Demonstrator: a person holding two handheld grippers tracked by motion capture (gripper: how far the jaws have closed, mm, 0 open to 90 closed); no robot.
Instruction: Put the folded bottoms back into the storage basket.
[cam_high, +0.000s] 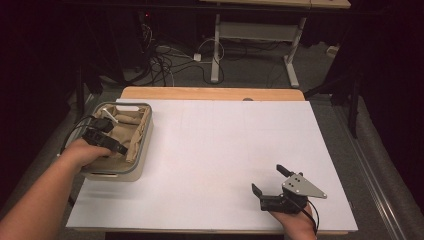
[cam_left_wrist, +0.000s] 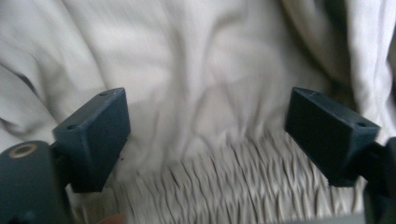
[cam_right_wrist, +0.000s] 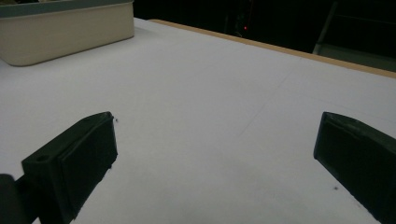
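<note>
A cream tub (cam_high: 143, 159) with a grey rim stands at the table's left side, and a beige cloth (cam_high: 131, 129) lies bunched inside it. My left gripper (cam_high: 119, 147) reaches into the tub over the cloth. In the left gripper view its jaws stand wide apart, open (cam_left_wrist: 208, 135), above the crumpled cloth (cam_left_wrist: 205, 70) and its gathered elastic band (cam_left_wrist: 219, 186); nothing is pinched between the pads. My right gripper (cam_high: 270, 180) hovers low over the white table sheet (cam_high: 225, 150) near the front right, open (cam_right_wrist: 215, 158) and holding nothing. The tub (cam_right_wrist: 65, 32) stands far off in the right gripper view.
A white sheet covers most of the wooden table (cam_high: 210, 93), whose far edge shows bare wood. Beyond it are a dark floor with tangled cables (cam_high: 165, 62) and the legs of another desk (cam_high: 216, 45). A metal rail (cam_high: 372, 175) runs along the right.
</note>
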